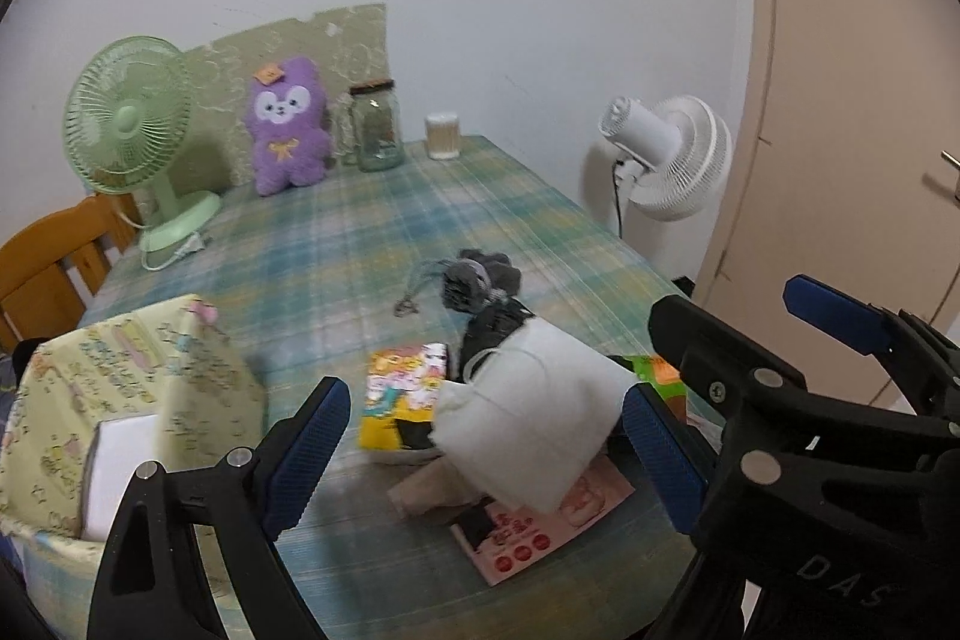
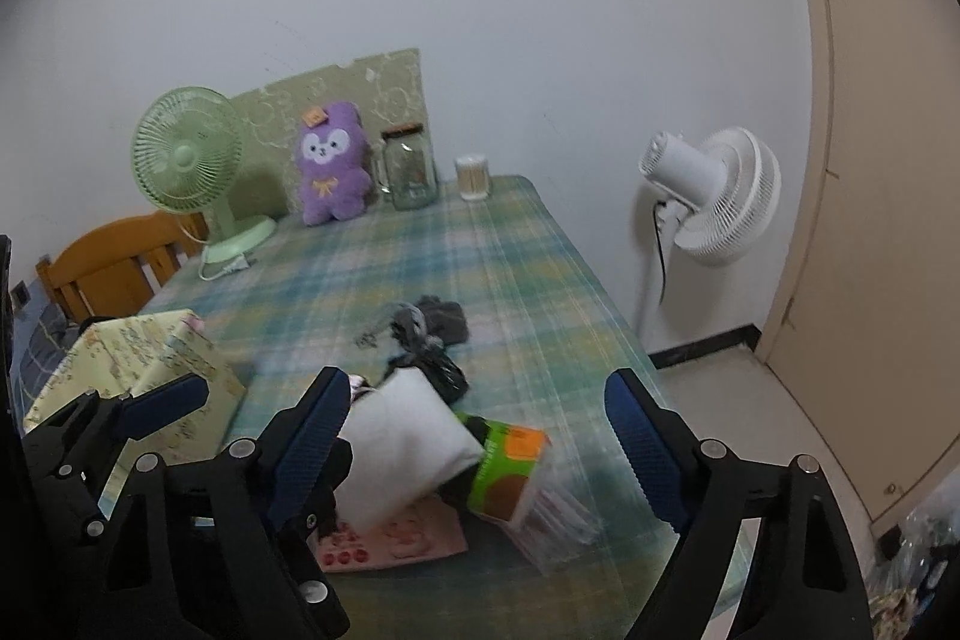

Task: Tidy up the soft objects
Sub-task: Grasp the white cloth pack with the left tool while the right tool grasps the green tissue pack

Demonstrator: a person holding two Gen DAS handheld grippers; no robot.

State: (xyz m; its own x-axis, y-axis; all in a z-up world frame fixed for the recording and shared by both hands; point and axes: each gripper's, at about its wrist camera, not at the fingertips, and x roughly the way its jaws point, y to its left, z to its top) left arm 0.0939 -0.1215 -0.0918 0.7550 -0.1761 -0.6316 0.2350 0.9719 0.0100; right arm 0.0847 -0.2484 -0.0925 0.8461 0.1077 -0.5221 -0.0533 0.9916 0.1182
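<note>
Several soft things lie heaped near the front edge of the plaid tablecloth: a white pad on top, a black bag behind it, a grey fuzzy bundle farther back, and flat packets around them, a yellow one, a pink one underneath, and a green-and-orange one to the right. The left gripper hangs over the heap with its jaws spread wide, the white pad between them but not pressed. The right gripper is likewise released, empty, above the green-and-orange packet. A fabric basket with a pale yellow print stands at the left. At the far end sit a purple plush, a green fan and a glass jar.
</note>
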